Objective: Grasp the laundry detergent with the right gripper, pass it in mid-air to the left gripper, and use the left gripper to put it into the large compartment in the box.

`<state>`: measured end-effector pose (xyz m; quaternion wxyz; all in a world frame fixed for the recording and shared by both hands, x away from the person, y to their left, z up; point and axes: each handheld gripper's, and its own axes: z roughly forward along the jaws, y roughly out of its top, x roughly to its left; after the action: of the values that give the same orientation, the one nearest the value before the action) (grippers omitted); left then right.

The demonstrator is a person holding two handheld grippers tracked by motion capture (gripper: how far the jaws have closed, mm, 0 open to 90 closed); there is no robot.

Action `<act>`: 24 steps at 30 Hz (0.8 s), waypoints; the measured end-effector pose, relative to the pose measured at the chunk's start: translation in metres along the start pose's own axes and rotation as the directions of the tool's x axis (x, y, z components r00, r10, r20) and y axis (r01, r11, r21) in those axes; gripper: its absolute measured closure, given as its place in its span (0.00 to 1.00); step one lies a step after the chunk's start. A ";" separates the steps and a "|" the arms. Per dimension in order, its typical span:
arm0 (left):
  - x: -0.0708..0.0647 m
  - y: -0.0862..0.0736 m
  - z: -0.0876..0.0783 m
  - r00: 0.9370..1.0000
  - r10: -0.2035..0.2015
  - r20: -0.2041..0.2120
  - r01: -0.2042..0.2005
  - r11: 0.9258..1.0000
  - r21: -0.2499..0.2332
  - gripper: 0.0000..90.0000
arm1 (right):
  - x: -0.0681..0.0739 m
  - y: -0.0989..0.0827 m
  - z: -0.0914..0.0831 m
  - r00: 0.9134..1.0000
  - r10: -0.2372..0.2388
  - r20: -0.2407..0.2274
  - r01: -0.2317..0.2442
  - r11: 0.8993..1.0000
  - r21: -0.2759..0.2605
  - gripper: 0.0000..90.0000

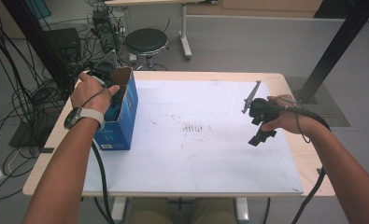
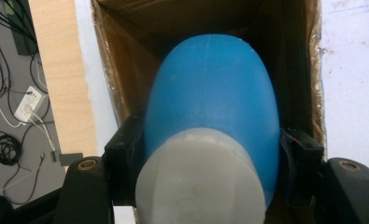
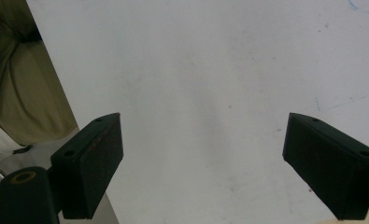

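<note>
Left claw (image 2: 205, 182) clamped on blue bottle (image 2: 212, 107) – bottle down inside open cardboard box (image 1: 121, 116), far-left bench. Advise straight vertical lift, clear of box walls, grip firm. Right claw (image 3: 203, 163) apart – empty over white sheet (image 3: 219, 70).

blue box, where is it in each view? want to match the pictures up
High view: the blue box stands at the table's left edge, open top up, with the left gripper reaching into it.
Left gripper view: its brown cardboard inside frames the top, around the blue bottle that the jaws clamp.
Right gripper view: not in it.
Shared landmark: the white sheet.
</note>
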<state>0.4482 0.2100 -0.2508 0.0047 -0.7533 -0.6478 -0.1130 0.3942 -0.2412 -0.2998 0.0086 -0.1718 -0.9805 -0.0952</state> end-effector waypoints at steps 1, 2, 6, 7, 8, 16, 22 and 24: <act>0.000 0.000 0.001 1.000 0.003 0.000 -0.003 1.000 0.000 0.42 | 0.000 0.000 0.000 1.000 0.000 0.000 0.000 1.000 0.003 0.14; 0.000 0.000 0.002 1.000 0.002 0.001 -0.002 1.000 -0.002 0.42 | 0.000 0.000 0.000 1.000 0.000 0.000 0.000 1.000 0.003 0.14; -0.001 -0.001 0.008 1.000 0.005 -0.002 -0.005 1.000 -0.001 0.42 | 0.000 0.000 0.000 1.000 0.001 -0.001 -0.001 1.000 0.004 0.14; -0.001 -0.001 0.009 1.000 0.006 0.000 -0.006 1.000 0.003 0.42 | 0.000 0.001 0.001 1.000 0.003 -0.002 -0.003 1.000 0.003 0.14; -0.001 -0.001 0.010 1.000 0.003 0.001 -0.003 1.000 0.002 0.42 | -0.001 0.001 0.001 1.000 0.000 -0.002 0.000 1.000 0.004 0.14; -0.002 0.000 0.013 1.000 0.006 0.004 -0.006 1.000 -0.001 0.42 | 0.000 0.001 0.002 1.000 0.002 -0.005 -0.002 1.000 0.005 0.14; -0.003 0.000 0.014 1.000 0.008 0.004 -0.008 1.000 0.000 0.42 | 0.000 0.001 0.002 1.000 0.003 -0.006 -0.003 1.000 0.005 0.14; -0.003 0.000 0.014 1.000 0.012 0.004 -0.012 1.000 -0.001 0.42 | 0.000 0.001 0.001 1.000 0.003 -0.003 -0.002 1.000 0.005 0.14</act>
<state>0.4502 0.2087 -0.2652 0.0036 -0.7575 -0.6433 -0.1116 0.3946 -0.2400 -0.3007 0.0107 -0.1729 -0.9805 -0.0929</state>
